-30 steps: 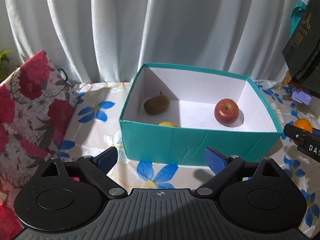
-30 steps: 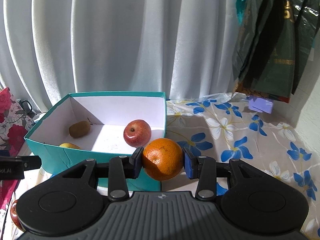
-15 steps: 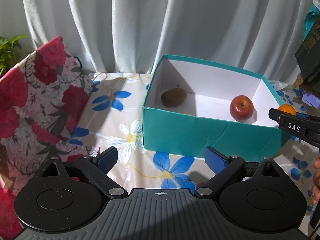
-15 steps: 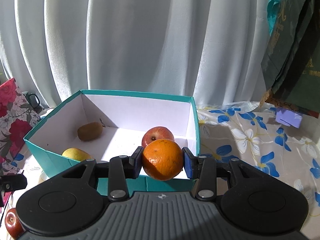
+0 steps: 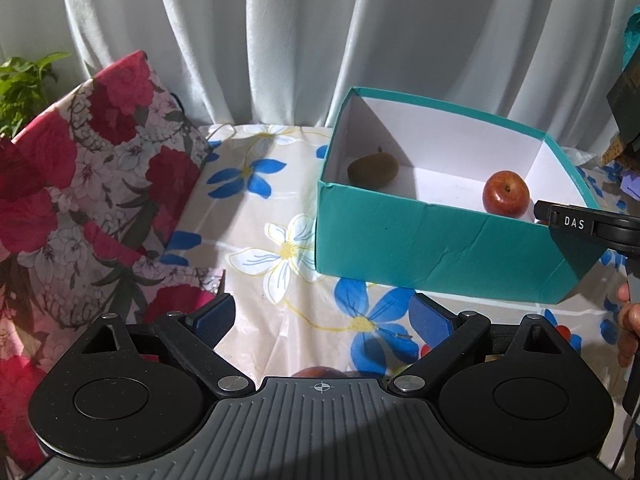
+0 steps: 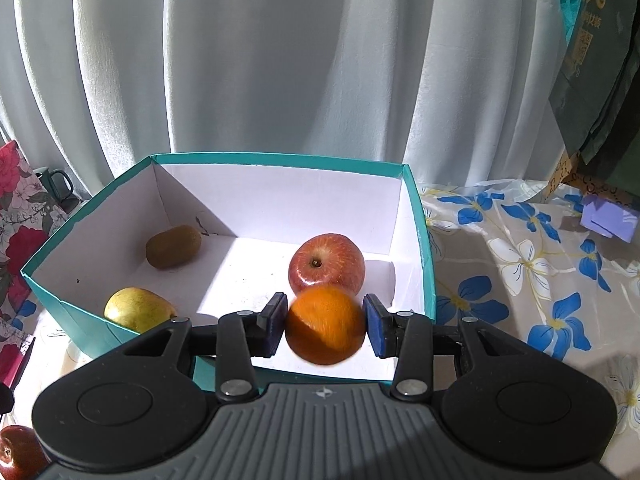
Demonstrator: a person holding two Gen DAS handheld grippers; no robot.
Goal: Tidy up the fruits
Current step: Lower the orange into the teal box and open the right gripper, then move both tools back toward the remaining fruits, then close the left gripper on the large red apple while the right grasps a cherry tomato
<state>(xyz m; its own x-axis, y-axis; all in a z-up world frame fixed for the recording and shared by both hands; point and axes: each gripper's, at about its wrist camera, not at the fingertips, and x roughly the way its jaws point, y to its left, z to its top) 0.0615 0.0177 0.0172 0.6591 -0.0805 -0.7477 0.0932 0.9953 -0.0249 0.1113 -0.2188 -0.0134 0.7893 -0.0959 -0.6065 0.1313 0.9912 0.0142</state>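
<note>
A teal box (image 6: 424,248) with a white inside holds a red apple (image 6: 326,262), a kiwi (image 6: 173,246) and a yellow pear (image 6: 136,312). My right gripper (image 6: 325,325) is over the box's near edge. An orange (image 6: 325,324), motion-blurred, sits between its pads with small gaps on both sides. My left gripper (image 5: 320,316) is open and empty, low over the flowered cloth left of the box (image 5: 440,248). A red fruit (image 5: 320,372) peeks out under it. The apple (image 5: 506,194) and kiwi (image 5: 373,170) show in the box; the right gripper's finger (image 5: 592,228) reaches in from the right.
A red floral bag (image 5: 88,184) stands at the left and a plant (image 5: 24,84) behind it. White curtains hang behind the table. Dark bags (image 6: 592,80) hang at the right above a small purple box (image 6: 608,220). Another red fruit (image 6: 18,456) lies at bottom left.
My right gripper moved forward over the box, and its jaws have widened off the orange, which blurs as it drops. My left gripper moved back and to the left.
</note>
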